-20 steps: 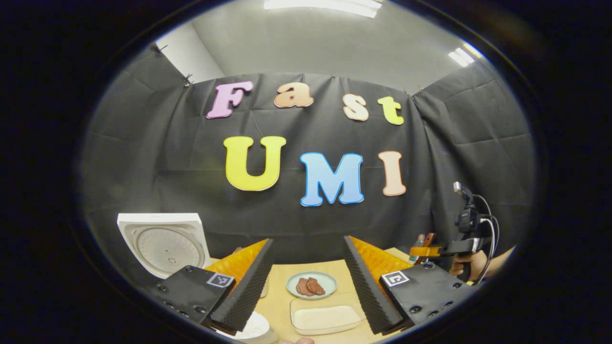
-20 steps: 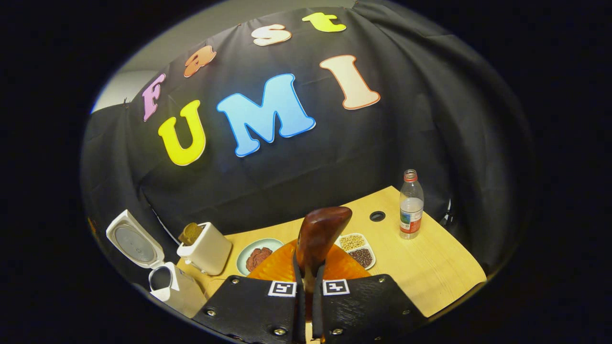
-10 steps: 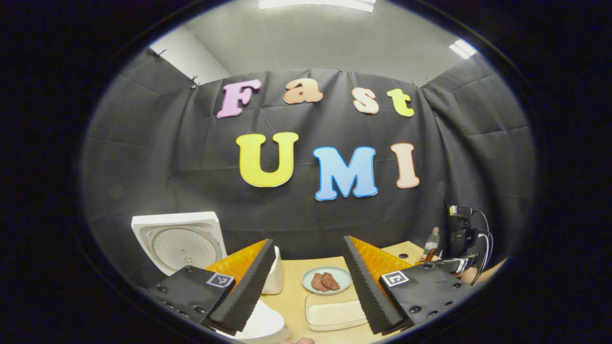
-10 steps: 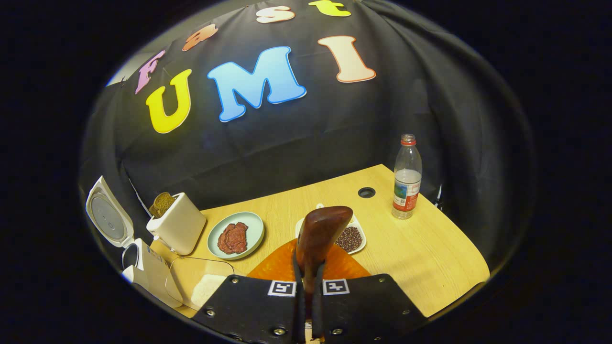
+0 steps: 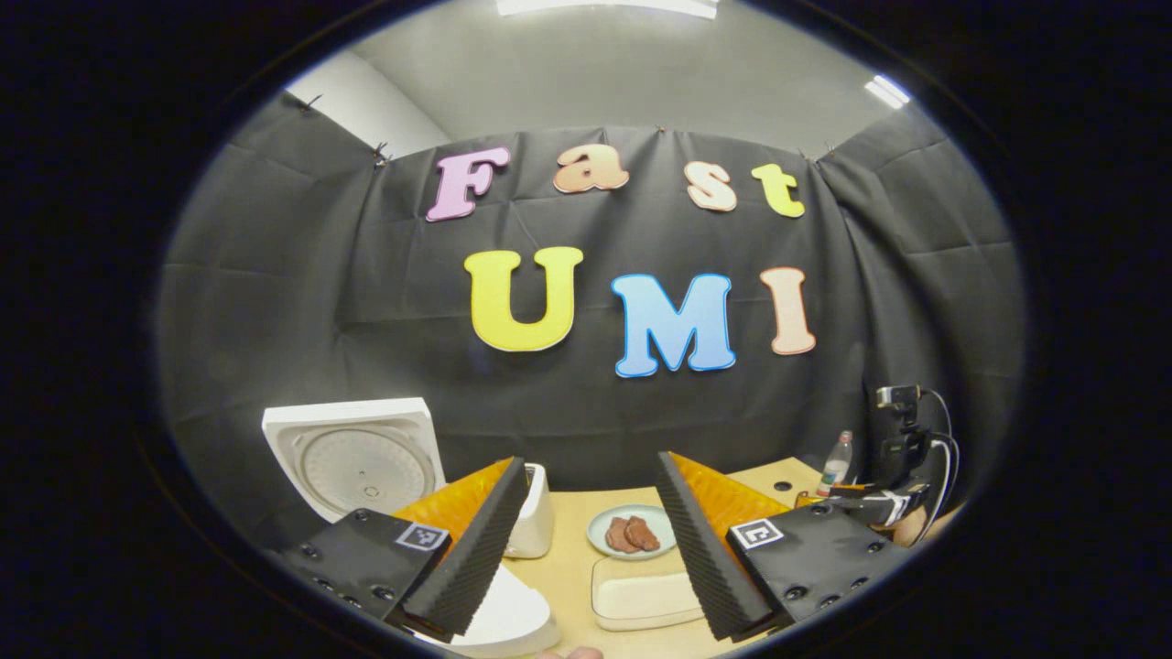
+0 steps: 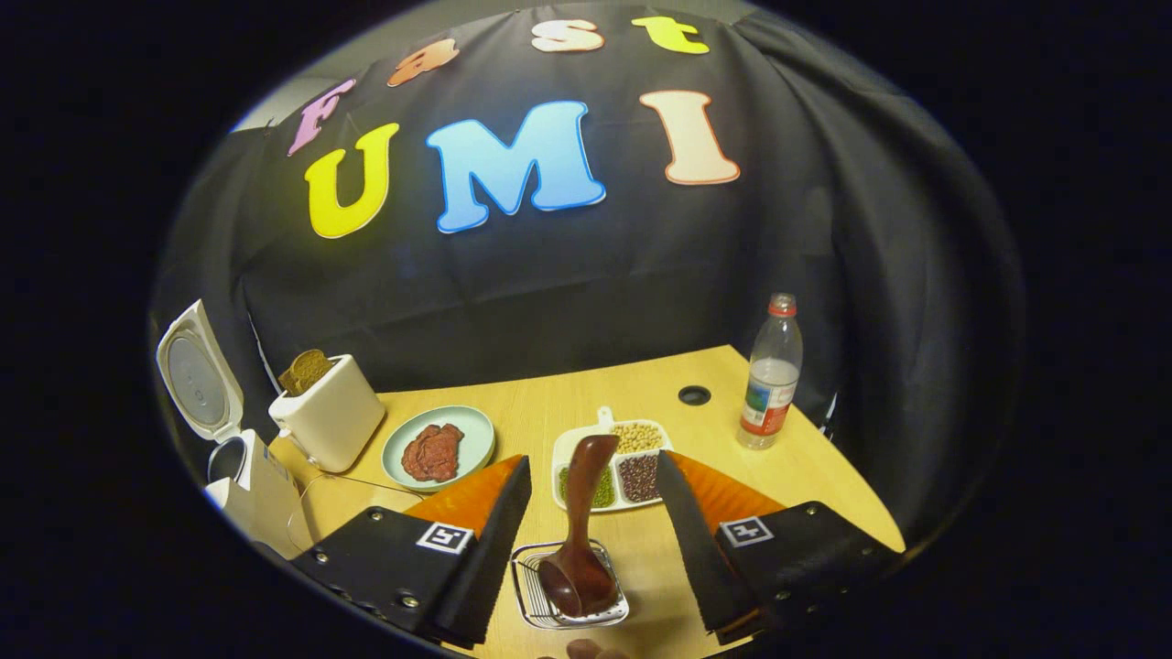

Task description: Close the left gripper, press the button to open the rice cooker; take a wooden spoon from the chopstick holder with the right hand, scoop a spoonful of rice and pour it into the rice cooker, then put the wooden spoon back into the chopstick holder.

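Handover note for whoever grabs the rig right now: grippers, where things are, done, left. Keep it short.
Right gripper: open, nothing between its fingers.
Left gripper: open, holding nothing, raised above the table.
Wooden spoon: standing in the wire chopstick holder, between the right fingers, untouched by them.
Rice cooker: lid up.
Rice container: on the table beside the cooker.
Done: cooker open, spoon back in the holder.
Left: apparently nothing but pulling the right gripper clear; whether rice went in can't be told.
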Motion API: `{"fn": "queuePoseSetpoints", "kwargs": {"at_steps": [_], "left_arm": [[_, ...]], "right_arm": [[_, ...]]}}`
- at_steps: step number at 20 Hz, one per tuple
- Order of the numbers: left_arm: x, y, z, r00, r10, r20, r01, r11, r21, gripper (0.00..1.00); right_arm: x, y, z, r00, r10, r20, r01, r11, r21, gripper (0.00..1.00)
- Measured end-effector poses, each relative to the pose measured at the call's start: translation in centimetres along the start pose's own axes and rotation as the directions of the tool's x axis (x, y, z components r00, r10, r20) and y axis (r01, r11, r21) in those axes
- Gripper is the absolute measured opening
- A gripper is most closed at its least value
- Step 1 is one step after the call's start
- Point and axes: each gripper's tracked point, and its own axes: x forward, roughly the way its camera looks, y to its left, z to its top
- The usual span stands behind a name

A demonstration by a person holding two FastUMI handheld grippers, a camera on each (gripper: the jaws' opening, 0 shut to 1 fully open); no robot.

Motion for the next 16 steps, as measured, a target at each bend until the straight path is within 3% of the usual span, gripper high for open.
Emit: {"fn": "queuePoseSetpoints", "kwargs": {"at_steps": [7,16], "left_arm": [[2.4,-0.3,0.3,0.999,-0.038,0.003,0.039,0.999,-0.027,0.99],[4.5,8.3,3.6,0.994,0.106,0.036,-0.105,0.994,-0.02,0.99]], "right_arm": [[-7.0,2.3,8.1,0.986,0.037,0.164,-0.035,0.999,-0.013,0.83],[-10.1,3.6,12.9,0.977,0.037,0.209,-0.034,0.999,-0.017,0.83]]}}
